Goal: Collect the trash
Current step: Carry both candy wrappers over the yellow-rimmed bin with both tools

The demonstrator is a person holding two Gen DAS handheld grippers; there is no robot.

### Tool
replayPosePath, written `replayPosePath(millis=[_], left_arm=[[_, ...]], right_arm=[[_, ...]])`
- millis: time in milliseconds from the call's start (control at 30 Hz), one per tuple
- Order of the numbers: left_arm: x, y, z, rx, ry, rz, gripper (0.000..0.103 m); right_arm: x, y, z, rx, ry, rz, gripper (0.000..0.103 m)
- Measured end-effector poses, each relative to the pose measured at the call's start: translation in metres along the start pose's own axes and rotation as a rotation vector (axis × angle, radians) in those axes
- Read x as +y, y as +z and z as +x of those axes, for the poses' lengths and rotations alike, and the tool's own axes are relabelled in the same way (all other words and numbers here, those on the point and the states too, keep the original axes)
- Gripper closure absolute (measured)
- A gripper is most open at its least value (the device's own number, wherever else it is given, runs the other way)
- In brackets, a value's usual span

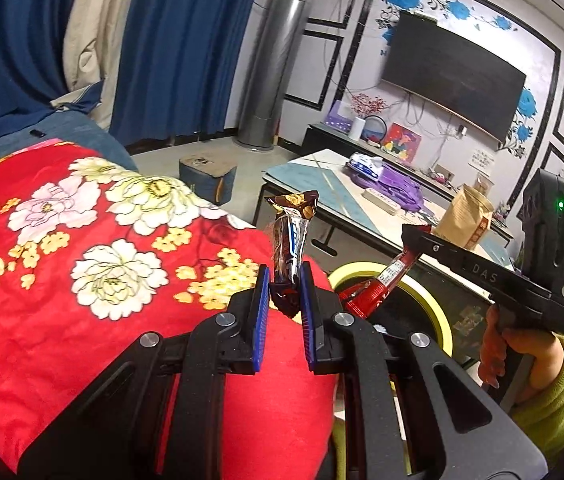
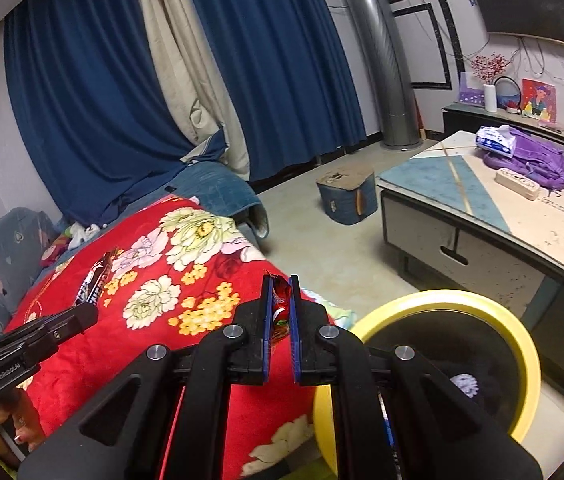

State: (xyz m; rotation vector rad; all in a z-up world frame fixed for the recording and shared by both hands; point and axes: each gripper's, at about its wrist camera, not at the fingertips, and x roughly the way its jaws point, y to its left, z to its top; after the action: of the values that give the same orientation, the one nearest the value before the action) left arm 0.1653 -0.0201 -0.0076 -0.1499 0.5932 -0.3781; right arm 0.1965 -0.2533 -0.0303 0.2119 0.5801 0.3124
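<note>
Left wrist view: the left gripper (image 1: pixel 285 280) is squeezed tight on a brown candy wrapper (image 1: pixel 290 240). The wrapper stands up tall btw the blue pads, w/ its crinkly top poking well above them. Off to the side, the right gripper (image 1: pixel 412 236) pinches a red wrapper (image 1: pixel 378 284), which hangs down from its tip over the yellow bin (image 1: pixel 426 292).

Right wrist view: same red wrapper (image 2: pixel 280 304) is pressed flat btw the right gripper's (image 2: pixel 279 304) pads, only a bit showing at the top. The yellow bin (image 2: pixel 530 356) sits on the floor just beside the red flower blanket (image 2: pixel 153 280), below & to the right of the pads. It looks dark inside, w/ a small pale thing at the bottom; can't tell what.

So both bits of trash are up in the air, held, near the bin but not in it yet.

What could go wrong:
- Let go too soon & the brown wrapper drops on the blanket, bc the left gripper is over the blanket edge, not the bin hole.
- Wrappers are light & slippery, so one may stick to a pad or flutter past the rim.
- Both grippers are close together, so they may bump over the bin.
</note>
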Motion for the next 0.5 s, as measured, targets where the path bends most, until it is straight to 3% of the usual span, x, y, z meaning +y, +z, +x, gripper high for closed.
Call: replayPosePath(millis=[500], left_arm=[[-0.044,-0.014,0.022,0.047,-0.063,0.080,0.094]], right_arm=[[-0.042,-0.008,-0.026,-0.030,-0.095,0.029,0.096]])
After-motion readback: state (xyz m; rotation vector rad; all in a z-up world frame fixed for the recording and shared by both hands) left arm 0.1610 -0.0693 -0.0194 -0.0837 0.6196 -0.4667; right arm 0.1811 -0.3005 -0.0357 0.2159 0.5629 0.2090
